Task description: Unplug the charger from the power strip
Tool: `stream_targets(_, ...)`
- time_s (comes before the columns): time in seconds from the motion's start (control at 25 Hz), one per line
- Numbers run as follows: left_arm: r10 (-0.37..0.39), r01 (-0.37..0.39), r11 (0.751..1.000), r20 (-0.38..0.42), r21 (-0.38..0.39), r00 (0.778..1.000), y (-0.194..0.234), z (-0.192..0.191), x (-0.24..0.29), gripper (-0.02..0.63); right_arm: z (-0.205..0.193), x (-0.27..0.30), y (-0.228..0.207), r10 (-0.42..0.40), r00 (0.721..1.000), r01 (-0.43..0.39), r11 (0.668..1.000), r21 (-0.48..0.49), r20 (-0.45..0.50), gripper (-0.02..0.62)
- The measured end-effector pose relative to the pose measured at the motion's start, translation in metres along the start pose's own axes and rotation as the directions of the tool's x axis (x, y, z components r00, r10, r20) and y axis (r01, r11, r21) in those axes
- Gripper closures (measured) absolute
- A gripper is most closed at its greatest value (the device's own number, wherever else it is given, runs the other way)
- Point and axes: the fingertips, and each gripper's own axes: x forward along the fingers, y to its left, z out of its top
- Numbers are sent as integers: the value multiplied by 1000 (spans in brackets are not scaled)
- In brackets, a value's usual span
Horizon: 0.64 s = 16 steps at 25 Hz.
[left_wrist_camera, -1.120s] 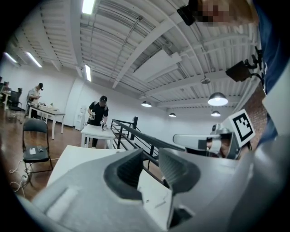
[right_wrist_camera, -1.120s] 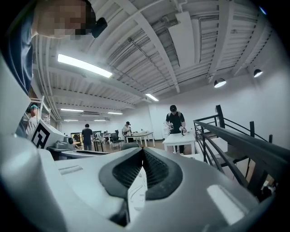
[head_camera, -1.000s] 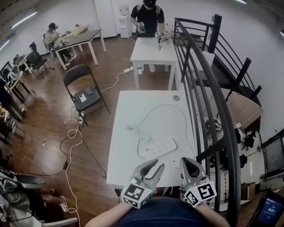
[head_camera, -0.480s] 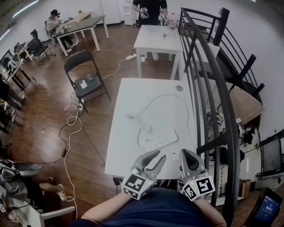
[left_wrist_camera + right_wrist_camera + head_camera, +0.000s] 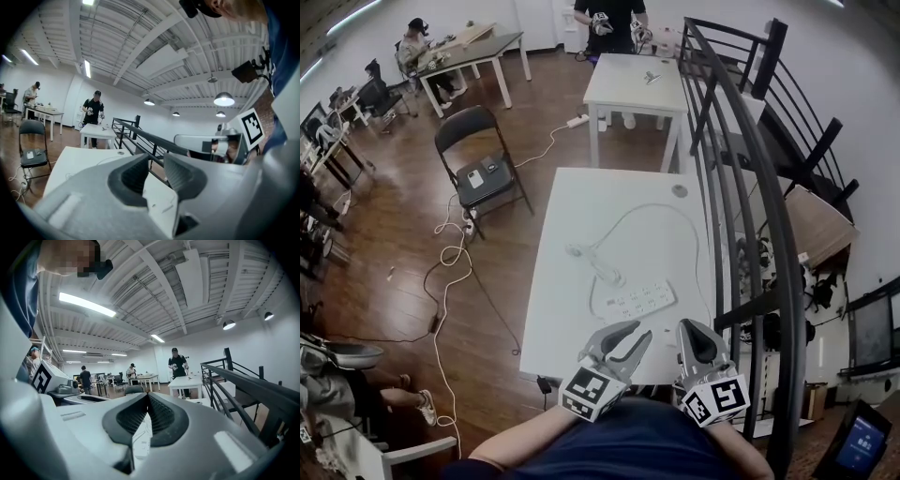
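1. The person's two arms come in low at the bottom of the head view. They are bent and kept close to the body.
2. The left gripper [image 5: 637,332] sits over the near edge of the white table [image 5: 581,216]. It points away from the person and tips down a little. Its jaws are apart, and nothing is between them [image 5: 157,159].
3. The right gripper [image 5: 692,328] is just beside it and points flat across the table. Its jaws are pressed together with nothing in them [image 5: 147,397].
4. Each gripper has a marker cube at its back, close to the person's chest.
5. The power strip [image 5: 635,301] lies flat on the table, a bit past both grippers. No gripper touches it.
6. The charger [image 5: 610,276] is at the strip's left end. It is too small to tell if its plug is all the way in. Its thin white cable [image 5: 649,207] loops across the far part of the table.
7. A dark railing [image 5: 741,187] runs along the table's right side.
8. A black folding chair [image 5: 478,178] stands to the left, farther off.
9. Far back, a person [image 5: 609,14] stands at another white table [image 5: 633,84].
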Motion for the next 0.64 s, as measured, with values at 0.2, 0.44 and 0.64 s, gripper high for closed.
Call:
stream_targets(0.2, -9, 9, 1000, -12, -1, 1000, 6, 3, 4, 502, 2, 8, 0, -6, 1000, 6, 1000, 7, -10, 584)
stream_targets(0.44, -16, 16, 1000, -29, -10, 999, 10, -4, 7, 502, -5, 12, -2, -9, 1000, 10, 1000, 15, -28, 584)
stream_targets(0.64, -23, 22, 999, -41, -23, 999, 8, -12, 7, 502, -13, 10, -2, -14, 999, 15, 1000, 23, -44, 584)
